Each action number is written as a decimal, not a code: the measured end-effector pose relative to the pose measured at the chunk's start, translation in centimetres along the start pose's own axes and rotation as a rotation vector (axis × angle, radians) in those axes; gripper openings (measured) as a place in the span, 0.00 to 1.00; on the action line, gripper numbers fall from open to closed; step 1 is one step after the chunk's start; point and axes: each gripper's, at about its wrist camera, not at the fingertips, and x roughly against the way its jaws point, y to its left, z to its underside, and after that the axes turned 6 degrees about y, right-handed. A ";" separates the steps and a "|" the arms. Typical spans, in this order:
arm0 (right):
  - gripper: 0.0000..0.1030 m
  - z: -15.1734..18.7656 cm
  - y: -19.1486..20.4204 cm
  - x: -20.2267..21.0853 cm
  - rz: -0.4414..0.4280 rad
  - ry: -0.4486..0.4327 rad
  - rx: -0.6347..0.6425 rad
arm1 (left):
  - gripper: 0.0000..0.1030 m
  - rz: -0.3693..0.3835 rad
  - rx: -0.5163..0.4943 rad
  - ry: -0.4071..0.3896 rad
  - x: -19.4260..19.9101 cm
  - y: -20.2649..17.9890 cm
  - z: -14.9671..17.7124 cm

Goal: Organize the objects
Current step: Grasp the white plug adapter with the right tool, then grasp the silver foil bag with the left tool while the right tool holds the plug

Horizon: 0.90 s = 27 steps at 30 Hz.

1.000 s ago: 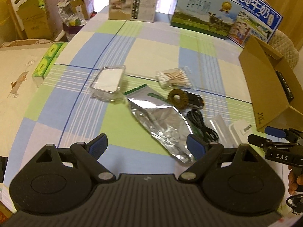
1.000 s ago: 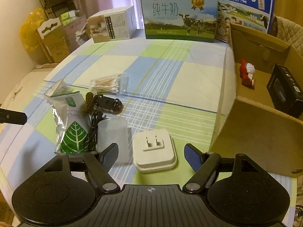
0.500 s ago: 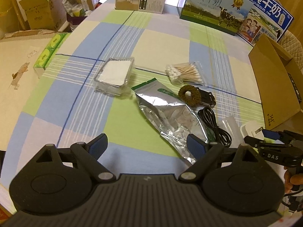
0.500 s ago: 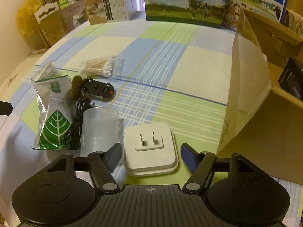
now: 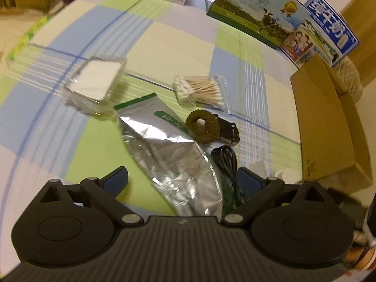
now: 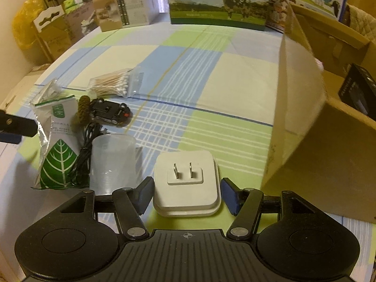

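Observation:
My right gripper [image 6: 188,195] is open, and its blue pads flank a white plug adapter [image 6: 186,174] lying prongs-up on the checked tablecloth, with small gaps on both sides. A translucent cup [image 6: 112,159] stands just to its left. My left gripper [image 5: 182,181] is open low over the lower end of a silver foil bag [image 5: 174,162], whose green leaf side [image 6: 58,145] appears in the right wrist view. Beyond lie a black cable [image 5: 225,159], a brown hair tie [image 5: 203,125], a black toy car [image 5: 229,132], a bag of cotton swabs [image 5: 199,89] and a clear plastic box [image 5: 96,84].
An open cardboard box [image 6: 324,150] stands close on the right, with a black box [image 6: 359,91] inside. Milk cartons [image 6: 218,0] and a white carton [image 6: 124,9] line the table's far edge. One finger of the left gripper [image 6: 16,125] pokes in at the left.
My right gripper moved forward, so the white adapter now sits between its fingers. My left gripper moved forward and right over the foil bag. Both stayed open.

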 end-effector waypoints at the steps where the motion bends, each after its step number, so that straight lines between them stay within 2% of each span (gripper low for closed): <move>1: 0.57 0.1 -0.2 0.1 0.006 -0.001 -0.012 | 0.94 0.013 0.017 0.002 -0.5 0.2 -0.2; 3: 0.57 0.4 -0.8 0.3 0.013 -0.003 -0.037 | 0.94 0.023 0.038 -0.002 -1.3 0.3 -0.6; 11: 0.57 1.1 -2.0 1.1 0.028 -0.011 -0.088 | 0.93 -0.010 0.028 0.006 -3.9 0.1 -1.4; 14: 0.57 1.1 -1.9 1.2 0.031 -0.013 -0.089 | 0.91 -0.035 -0.012 -0.011 -4.3 -0.4 -1.5; 16: 0.57 1.2 -1.9 1.2 0.032 -0.015 -0.089 | 0.78 -0.065 -0.047 -0.022 -4.3 -1.0 -1.4; 17: 0.57 1.1 -1.8 1.1 0.032 -0.014 -0.089 | 0.64 -0.075 -0.072 -0.026 -4.3 -1.2 -1.3; 18: 0.57 1.1 -1.8 1.2 0.033 -0.014 -0.089 | 0.59 -0.074 -0.093 -0.024 -4.2 -1.4 -1.2; 24: 0.57 1.2 -1.4 1.3 0.043 -0.012 -0.063 | 0.44 -0.089 -0.154 0.003 -3.3 -1.8 -0.8; 27: 0.57 1.3 -1.3 1.4 0.039 -0.008 -0.057 | 0.42 -0.109 -0.171 0.022 -2.6 -1.8 -0.3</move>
